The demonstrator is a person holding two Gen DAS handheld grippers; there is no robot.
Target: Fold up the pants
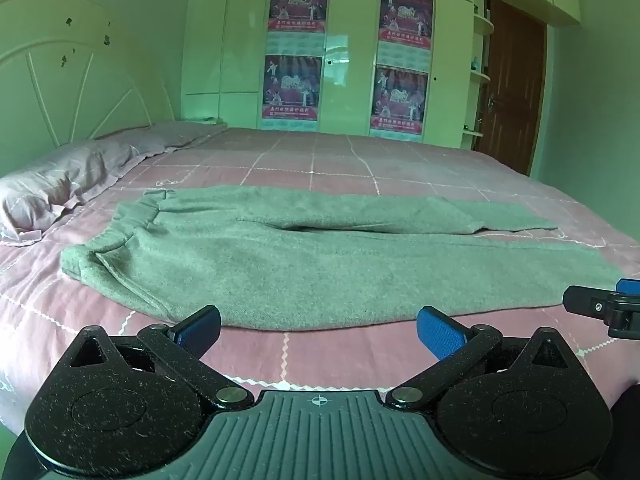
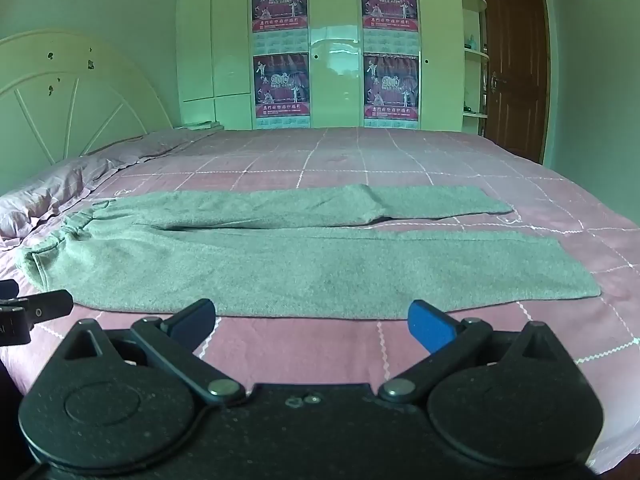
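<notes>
Grey-green pants (image 1: 304,264) lie flat across the pink checked bed, waistband to the left and two legs running right; they also show in the right wrist view (image 2: 304,264). My left gripper (image 1: 320,332) is open and empty, low over the bed just before the near edge of the near leg, toward the waist end. My right gripper (image 2: 312,322) is open and empty, just before the same near edge, further toward the cuffs. Each gripper shows at the side of the other's view: the right one (image 1: 604,308), the left one (image 2: 32,312).
The pink checked bed cover (image 1: 332,160) extends far beyond the pants. Pillows (image 1: 60,188) and a white headboard (image 1: 68,76) stand at the left. White wardrobes with posters (image 1: 296,52) and a brown door (image 1: 512,92) are behind the bed.
</notes>
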